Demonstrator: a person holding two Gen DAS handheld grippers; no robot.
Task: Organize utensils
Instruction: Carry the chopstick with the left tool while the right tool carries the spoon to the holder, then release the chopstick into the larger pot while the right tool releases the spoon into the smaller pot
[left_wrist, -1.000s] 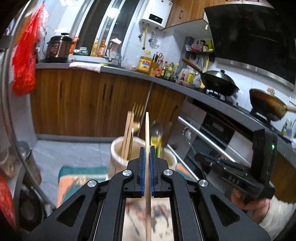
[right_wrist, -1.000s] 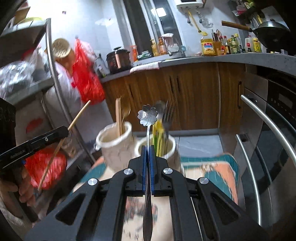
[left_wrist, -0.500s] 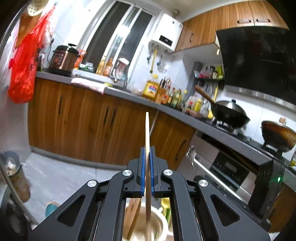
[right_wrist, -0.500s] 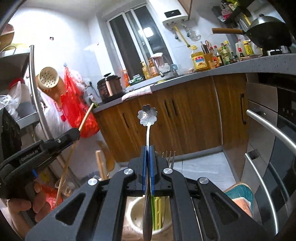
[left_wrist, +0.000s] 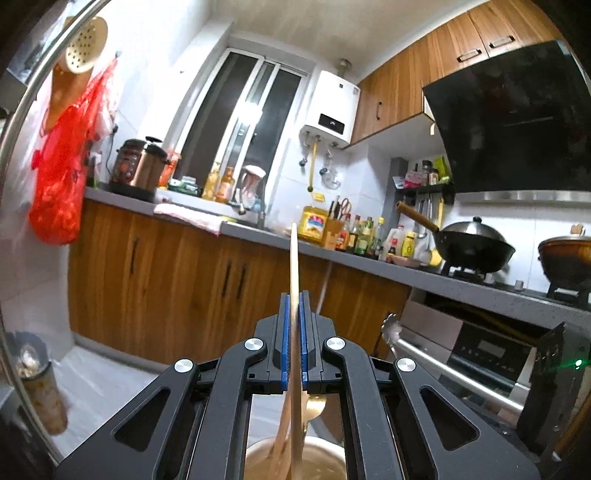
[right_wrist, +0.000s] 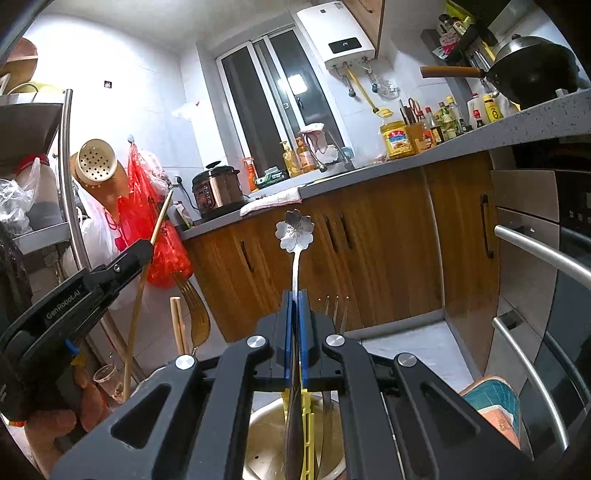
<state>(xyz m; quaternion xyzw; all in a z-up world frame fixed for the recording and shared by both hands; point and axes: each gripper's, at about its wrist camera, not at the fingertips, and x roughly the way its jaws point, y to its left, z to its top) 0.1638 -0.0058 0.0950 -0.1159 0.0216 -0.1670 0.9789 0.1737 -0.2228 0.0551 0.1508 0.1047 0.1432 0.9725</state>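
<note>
My left gripper (left_wrist: 293, 299) is shut on a wooden chopstick (left_wrist: 294, 258) that stands upright between the blue pads. The chopstick's lower end reaches into a cream holder (left_wrist: 325, 454), which also holds a gold spoon (left_wrist: 314, 406). My right gripper (right_wrist: 294, 295) is shut on a silver spoon whose flower-shaped end (right_wrist: 294, 230) points up. Below it stands a metal holder (right_wrist: 266, 439) with a yellow utensil (right_wrist: 306, 424) and forks (right_wrist: 336, 310). In the right wrist view the left gripper (right_wrist: 146, 249) shows at the left, beside a gold fork (right_wrist: 192, 306).
Wooden cabinets under a grey counter (left_wrist: 369, 258) run across the back. An oven with a steel handle (right_wrist: 543, 247) stands at the right. A red bag (left_wrist: 59, 184) and a metal rack (right_wrist: 66, 166) are at the left. A teal-edged mat (right_wrist: 487, 395) lies under the holders.
Both views have swung upward, so the two holders have sunk to the bottom edge. Each gripper now stands closer over a holder, and each still holds its utensil.
</note>
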